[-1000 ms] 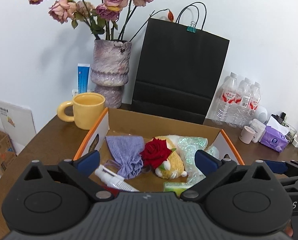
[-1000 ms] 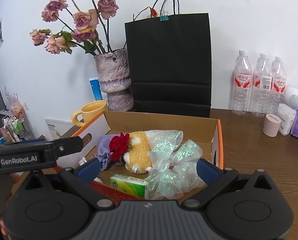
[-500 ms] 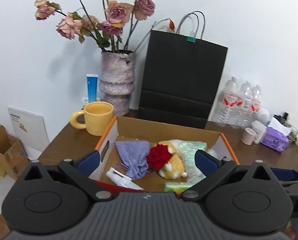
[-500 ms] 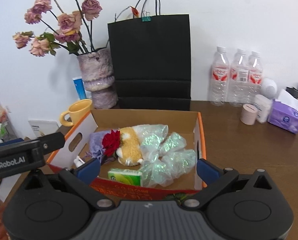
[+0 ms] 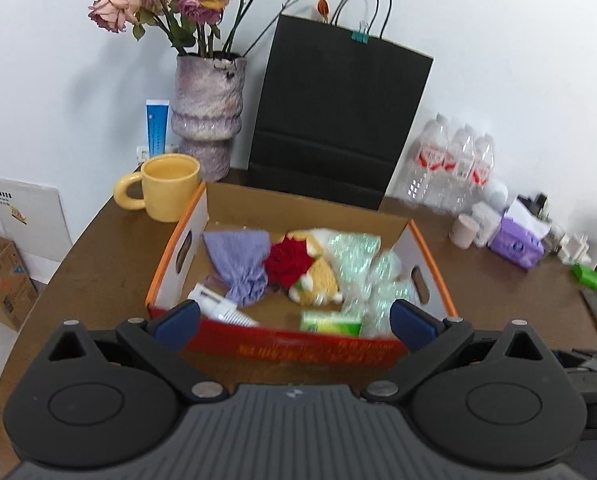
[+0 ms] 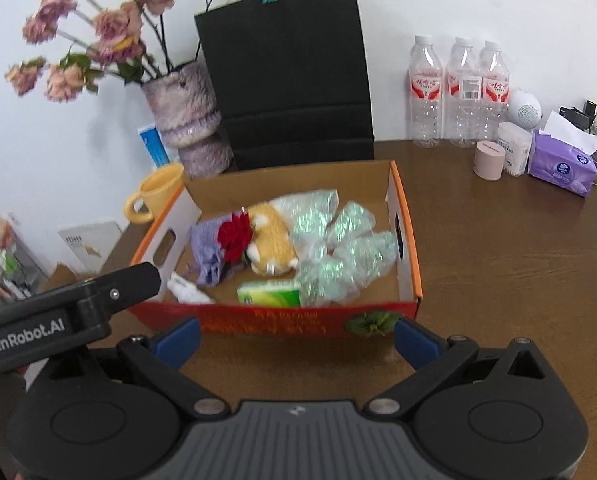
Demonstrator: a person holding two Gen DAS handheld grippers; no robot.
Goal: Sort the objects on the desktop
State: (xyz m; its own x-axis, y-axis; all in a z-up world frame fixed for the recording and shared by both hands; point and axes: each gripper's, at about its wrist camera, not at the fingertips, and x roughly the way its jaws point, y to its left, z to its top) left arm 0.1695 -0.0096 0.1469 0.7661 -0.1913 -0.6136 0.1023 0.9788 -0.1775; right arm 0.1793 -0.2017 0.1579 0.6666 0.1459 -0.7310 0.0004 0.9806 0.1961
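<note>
An open cardboard box with orange rims and a red front wall sits on the brown desk. Inside lie a purple knit pouch, a red rose, a yellow plush toy, shiny plastic bags, a green packet and a white tube. My left gripper is open, held just in front of the box. My right gripper is open too, nothing between its fingers.
A yellow mug, a vase of dried roses and a black paper bag stand behind the box. Water bottles, a pink cup and purple tissues are at the right.
Both grippers have drawn back and risen from the box; its red front wall now shows fully in both views. Both stay open and empty.
</note>
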